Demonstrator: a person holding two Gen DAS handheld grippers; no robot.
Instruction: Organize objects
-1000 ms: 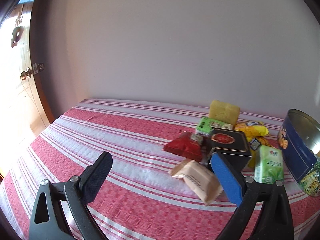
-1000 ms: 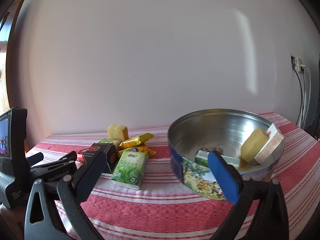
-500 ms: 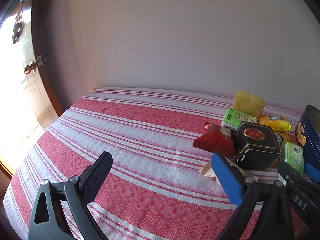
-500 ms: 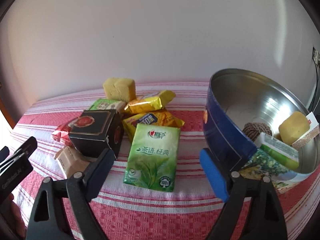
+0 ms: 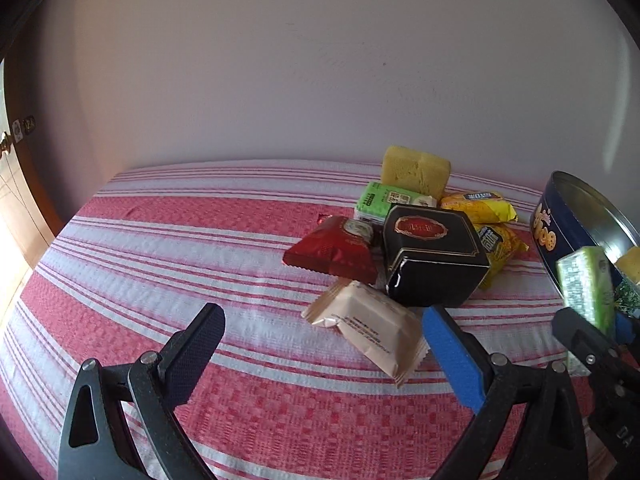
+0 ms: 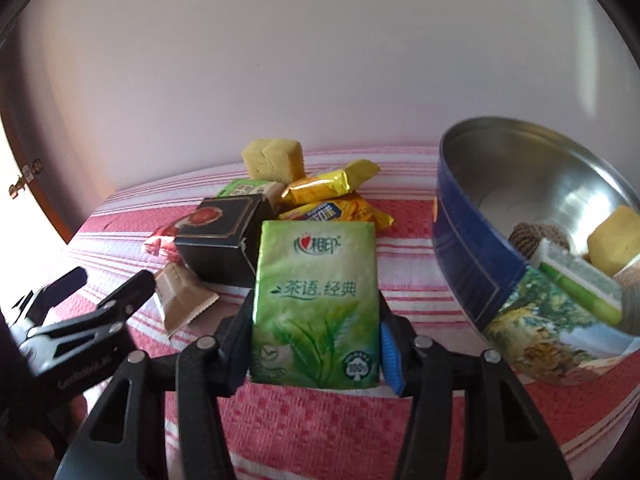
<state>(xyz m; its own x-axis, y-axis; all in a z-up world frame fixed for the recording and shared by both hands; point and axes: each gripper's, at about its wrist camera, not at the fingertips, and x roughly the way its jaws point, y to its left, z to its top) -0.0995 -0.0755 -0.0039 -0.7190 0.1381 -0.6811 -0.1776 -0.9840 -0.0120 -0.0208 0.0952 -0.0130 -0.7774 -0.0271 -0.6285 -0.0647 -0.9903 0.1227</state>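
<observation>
My right gripper (image 6: 316, 344) is shut on a green tissue pack (image 6: 316, 304) and holds it tilted up off the striped cloth; the pack also shows in the left wrist view (image 5: 586, 288). My left gripper (image 5: 324, 356) is open and empty, with a beige snack packet (image 5: 368, 326) just ahead between its fingers. Behind lie a black box (image 5: 432, 256), a red packet (image 5: 332, 250), yellow packets (image 5: 478, 206), a green pack (image 5: 388, 200) and a yellow sponge (image 5: 414, 170). A blue round tin (image 6: 520, 248) stands at right.
The tin holds a yellow sponge (image 6: 614, 240), a green-white pack (image 6: 576, 280) and a brown ball (image 6: 532, 236). The red-and-white striped cloth (image 5: 160, 264) stretches to the left. A wall stands behind and a wooden door (image 5: 12, 184) is at far left.
My right gripper has closed on the green tissue pack and lifted it. My left gripper has shifted so the beige packet sits between its fingers.
</observation>
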